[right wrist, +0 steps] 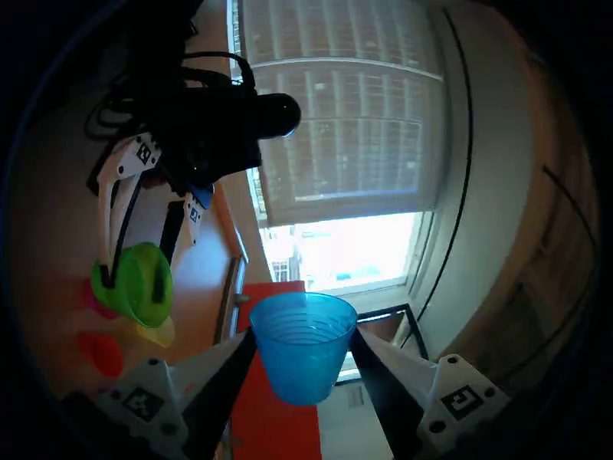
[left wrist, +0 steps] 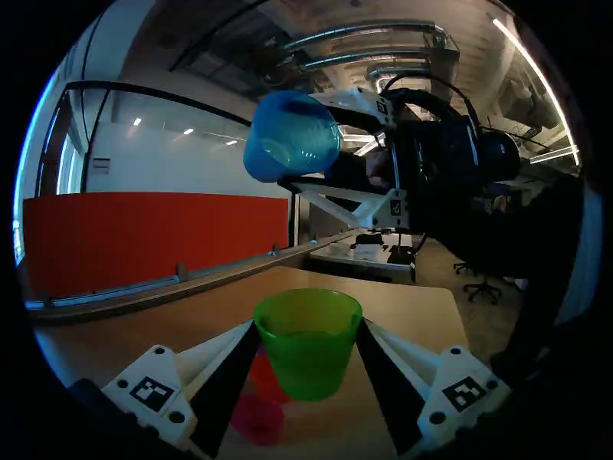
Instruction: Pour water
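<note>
Two plastic cups make up this moment of pouring. The blue cup [right wrist: 303, 372] sits at 6 o'clock in the right gripper view, pinched at its sides by the two fingers of the right gripper [right wrist: 303, 337]. The room in that view lies turned sideways, so the gripper is rolled over and the cup is tipped toward a pour.

In the left gripper view the same blue cup [left wrist: 287, 142] hangs near 12 o'clock, lying roughly on its side in the air, with the right gripper [left wrist: 304, 143] reaching in from 2 o'clock. No stream of water can be made out, and what the cup holds cannot be told.

The green cup [left wrist: 308, 364] stands upright at 6 o'clock in the left gripper view, clamped between the fingers of the left gripper [left wrist: 306, 330]. It sits below the blue cup, probably held there to catch the water. A faint line inside may be a water level, though that is unsure. In the right gripper view the green cup [right wrist: 142, 276] and left gripper [right wrist: 136, 287] appear at 9 o'clock.

Under the green cup, at 6 to 7 o'clock, a red cup [left wrist: 268, 377] and a pink cup [left wrist: 259, 420] rest on the wooden table [left wrist: 191, 322]. An orange partition [left wrist: 153, 230] runs along its far edge at 9 o'clock. A bright window [right wrist: 345, 153] with blinds spans 12 o'clock behind the blue cup.
</note>
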`<state>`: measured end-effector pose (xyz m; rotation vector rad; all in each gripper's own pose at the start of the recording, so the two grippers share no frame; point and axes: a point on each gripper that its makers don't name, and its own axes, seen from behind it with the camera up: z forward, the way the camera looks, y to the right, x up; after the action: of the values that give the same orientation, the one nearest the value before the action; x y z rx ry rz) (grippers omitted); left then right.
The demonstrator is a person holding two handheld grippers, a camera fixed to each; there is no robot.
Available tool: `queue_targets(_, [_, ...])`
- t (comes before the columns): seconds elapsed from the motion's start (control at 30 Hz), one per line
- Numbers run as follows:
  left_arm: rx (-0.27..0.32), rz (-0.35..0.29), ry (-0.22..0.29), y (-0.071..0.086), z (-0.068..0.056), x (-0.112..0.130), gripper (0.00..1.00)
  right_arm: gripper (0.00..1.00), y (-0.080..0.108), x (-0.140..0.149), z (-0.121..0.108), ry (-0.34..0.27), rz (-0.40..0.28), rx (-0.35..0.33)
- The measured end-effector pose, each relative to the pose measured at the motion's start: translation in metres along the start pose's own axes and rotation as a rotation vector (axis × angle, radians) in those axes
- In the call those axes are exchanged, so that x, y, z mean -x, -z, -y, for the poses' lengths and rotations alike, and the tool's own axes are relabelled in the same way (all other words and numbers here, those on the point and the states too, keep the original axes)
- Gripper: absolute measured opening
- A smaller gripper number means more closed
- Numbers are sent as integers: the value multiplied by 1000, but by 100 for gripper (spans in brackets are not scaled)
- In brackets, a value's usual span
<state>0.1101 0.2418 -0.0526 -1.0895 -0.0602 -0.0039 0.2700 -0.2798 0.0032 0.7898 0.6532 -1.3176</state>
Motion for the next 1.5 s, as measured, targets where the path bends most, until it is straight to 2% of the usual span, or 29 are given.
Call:
queue_targets(0.43, [-13,4,-5,0,4,-3,85,89,3,7,8,-330,-19,0])
queue_targets(0.77, [-23,13,-11,1,6,-1,85,89,6,5,3,-630,-39,3])
queue_targets(1.0, [-26,14,-13,1,7,-3,85,89,6,3,7,-865,-50,-24])
queue_targets(1.3, [-30,23,-20,1,8,-3,85,89,3,-8,12,-1106,-64,-70])
queue_targets(1.5, [-32,23,-19,2,9,-3,85,89,1,-14,8,-1244,-80,-92])
